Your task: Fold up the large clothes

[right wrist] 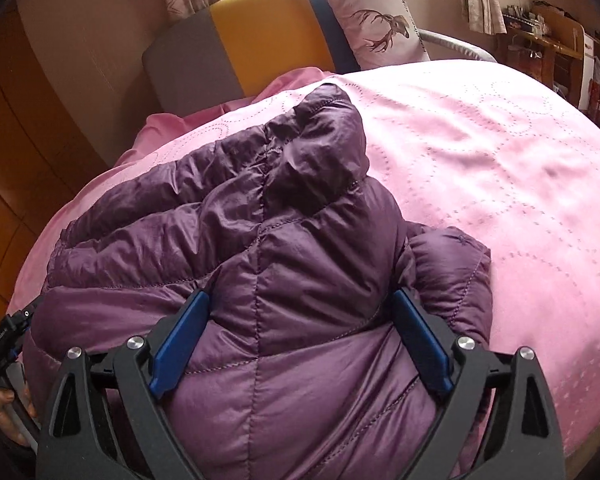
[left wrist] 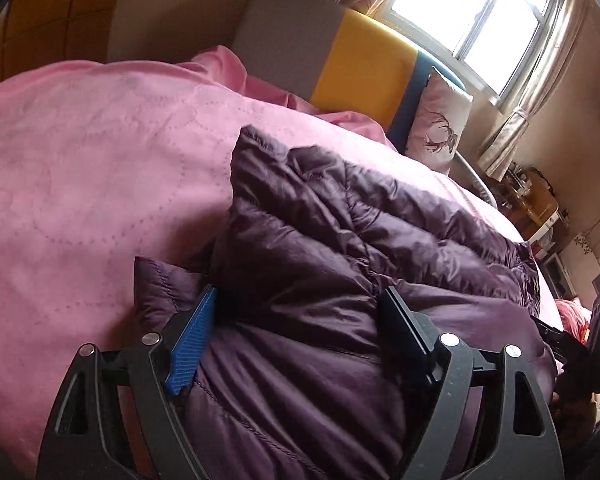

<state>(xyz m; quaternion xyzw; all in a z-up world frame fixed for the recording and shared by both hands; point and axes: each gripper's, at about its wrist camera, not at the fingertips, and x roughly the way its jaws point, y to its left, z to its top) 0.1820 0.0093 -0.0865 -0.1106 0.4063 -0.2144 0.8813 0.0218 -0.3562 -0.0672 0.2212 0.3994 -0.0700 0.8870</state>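
A purple quilted down jacket [left wrist: 340, 240] lies bunched on the pink bedspread [left wrist: 80, 160]. My left gripper [left wrist: 300, 300] is open, its jaws wide apart, with the jacket's padded fabric between and under them. In the right wrist view the same jacket [right wrist: 260, 220] lies with its hood pointing toward the headboard. My right gripper [right wrist: 302, 304] is open too, its blue fingers [right wrist: 180, 344] straddling the jacket's lower back panel. Neither gripper is closed on the cloth. The right gripper's handle shows at the left view's right edge [left wrist: 596, 340].
A headboard of grey, yellow and blue panels [left wrist: 360, 68] stands at the bed's far end, with a deer-print pillow [right wrist: 380, 20] against it. A window with curtains [left wrist: 480, 12] is behind. A cluttered wooden desk [right wrist: 560, 40] stands at the right. The pink bedspread [right wrist: 500, 160] spreads right of the jacket.
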